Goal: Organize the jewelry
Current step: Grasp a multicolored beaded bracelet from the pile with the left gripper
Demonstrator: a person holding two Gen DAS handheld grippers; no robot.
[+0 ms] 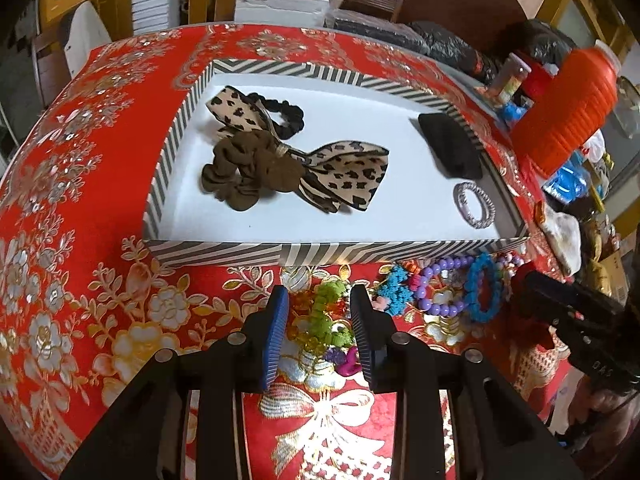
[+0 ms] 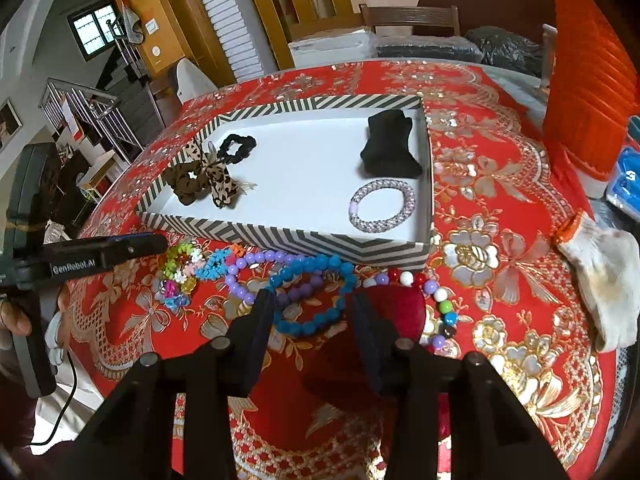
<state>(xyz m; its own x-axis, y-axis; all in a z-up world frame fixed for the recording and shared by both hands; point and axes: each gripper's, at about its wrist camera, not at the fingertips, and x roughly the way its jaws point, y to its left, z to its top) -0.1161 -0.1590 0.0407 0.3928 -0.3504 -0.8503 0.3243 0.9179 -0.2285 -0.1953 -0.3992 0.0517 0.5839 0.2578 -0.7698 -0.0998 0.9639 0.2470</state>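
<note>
A heap of bead bracelets (image 2: pixel 256 276) is lying on the red flowered desk (image 1: pixel 80 200), just in front of the striped tray (image 1: pixel 224 250). The left claw (image 1: pixel 320 312) is hanging released, its fingers flanking a green bracelet (image 1: pixel 326 312) without pressing it. The right claw (image 2: pixel 314 312) is also standing released, straddling a blue bracelet (image 2: pixel 312 300). Inside the tray are lying a leopard bow (image 1: pixel 348 176), a brown scrunchie (image 1: pixel 240 172), a black pouch (image 2: pixel 390 146) and a clear bangle (image 2: pixel 382 206).

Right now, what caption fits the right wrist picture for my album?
Right gripper hovers open over a blue bead bracelet beside the striped tray on a red tablecloth.
</note>
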